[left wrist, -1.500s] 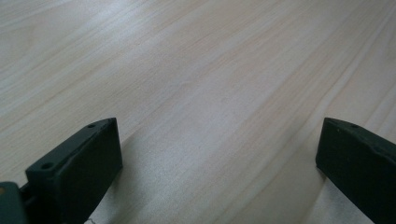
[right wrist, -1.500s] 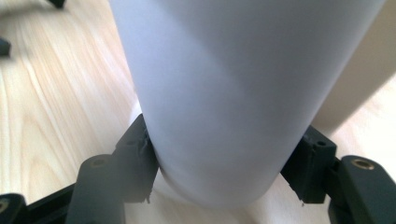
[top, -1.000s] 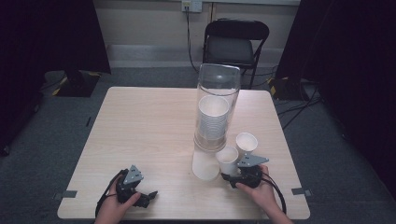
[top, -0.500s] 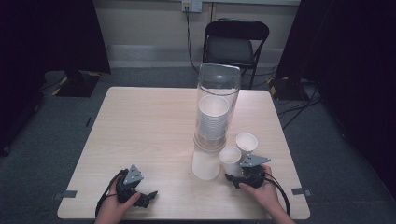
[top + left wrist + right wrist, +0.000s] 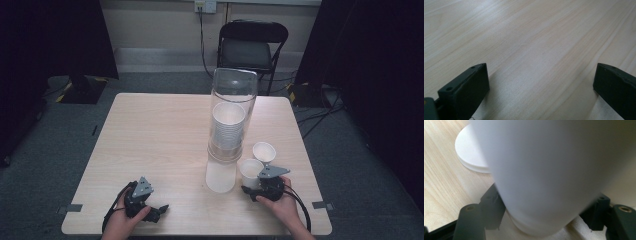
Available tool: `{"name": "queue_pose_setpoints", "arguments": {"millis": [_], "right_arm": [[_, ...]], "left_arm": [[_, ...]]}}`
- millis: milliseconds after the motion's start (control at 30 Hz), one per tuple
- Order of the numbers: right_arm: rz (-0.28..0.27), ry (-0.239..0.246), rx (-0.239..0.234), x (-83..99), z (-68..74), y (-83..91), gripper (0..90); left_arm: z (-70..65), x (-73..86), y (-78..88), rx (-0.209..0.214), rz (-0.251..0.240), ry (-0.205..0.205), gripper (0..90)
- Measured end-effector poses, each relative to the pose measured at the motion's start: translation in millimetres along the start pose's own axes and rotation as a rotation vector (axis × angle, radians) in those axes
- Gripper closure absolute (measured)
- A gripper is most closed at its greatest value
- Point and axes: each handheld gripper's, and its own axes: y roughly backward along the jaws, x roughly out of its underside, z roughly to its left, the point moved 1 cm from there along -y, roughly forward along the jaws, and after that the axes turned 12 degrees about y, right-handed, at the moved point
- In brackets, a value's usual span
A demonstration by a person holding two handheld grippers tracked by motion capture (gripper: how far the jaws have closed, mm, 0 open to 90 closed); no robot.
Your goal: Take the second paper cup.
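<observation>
We have our right gripper [image 5: 256,187] at the near right of the tall clear cylinder [image 5: 234,115], which serves as our landmark on the table [image 5: 150,140]. Its fingers [image 5: 491,208] sit on either side of the base of an upright white paper cup [image 5: 250,171], touching it closely; we judge them to be pinching the cup, though the cup still looks to be standing on the table. This cup stands just in front and to the right of the cylinder. A second upright cup [image 5: 264,151] stands just beyond it, and an upturned cup [image 5: 220,175] stands right before the cylinder's foot. Inside the cylinder sits a stack of cups [image 5: 228,125].

Our left gripper [image 5: 145,202] rests well to the near left of the cylinder, its fingers [image 5: 466,87] spread wide with bare table between them.

The step in hand seems to be the grasp on the cup. Next we would need a gentle, even squeeze and a straight lift, clear of its neighbours.
</observation>
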Motion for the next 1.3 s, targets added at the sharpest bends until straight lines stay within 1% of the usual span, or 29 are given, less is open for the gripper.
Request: {"name": "queue_pose_setpoints", "arguments": {"millis": [167, 200, 267, 433, 633, 833, 867, 900, 1000, 1200, 1233, 1267, 1300], "right_arm": [[0.004, -0.002, -0.001, 0.2, -0.5, -0.1, 28.9], [0.004, -0.001, 0.000, 0.3, -0.4, 0.0, 28.0], [0.007, 0.000, 0.005, 0.4, -0.1, 0.2, 25.9], [0.006, 0.004, -0.001, 1.7, 0.1, 1.8, 25.6], [0.018, 0.011, -0.001, 3.0, -0.1, 5.3, 21.3], [0.010, -0.006, -0.009, 3.9, -2.1, 10.5, 18.8], [0.012, -0.018, -0.011, 4.2, -2.5, 12.5, 18.0], [0.007, -0.015, -0.011, 4.7, -3.4, 13.2, 17.8], [0.012, -0.028, -0.027, 7.0, -5.9, 17.3, 16.9], [0.025, -0.019, -0.033, 13.3, -8.8, 24.4, 16.9], [0.029, -0.024, -0.032, 14.1, -9.0, 25.6, 16.9], [0.027, -0.020, -0.034, 15.3, -10.3, 26.7, 17.0], [0.018, -0.029, -0.035, 16.7, -11.2, 28.0, 17.4]], "left_arm": [[0.0, 0.1, -0.2, 0.001, -0.002, 0.000, 0.0], [0.0, -0.1, 0.3, -0.002, 0.003, -0.001, 0.0], [0.0, 0.0, -0.1, 0.000, -0.002, 0.000, 0.0], [0.0, 0.0, -0.1, 0.000, -0.002, 0.000, 0.0], [0.0, 0.0, -0.1, 0.000, -0.001, 0.000, 0.0], [0.0, 0.0, -0.1, 0.000, -0.002, 0.000, 0.0], [0.1, -0.1, 0.1, -0.001, 0.001, -0.001, 0.0], [0.0, -0.1, 0.0, -0.001, 0.001, 0.000, 0.0], [0.0, 0.0, 0.0, 0.000, 0.000, 0.000, 0.0], [0.0, 0.0, -0.1, 0.001, -0.002, 0.000, 0.0], [0.1, -0.1, 0.0, -0.001, 0.001, -0.001, 0.0], [0.0, -0.1, 0.0, -0.001, 0.001, 0.000, 0.0], [0.0, 0.0, 0.0, 0.000, 0.000, 0.000, 0.0]]}}
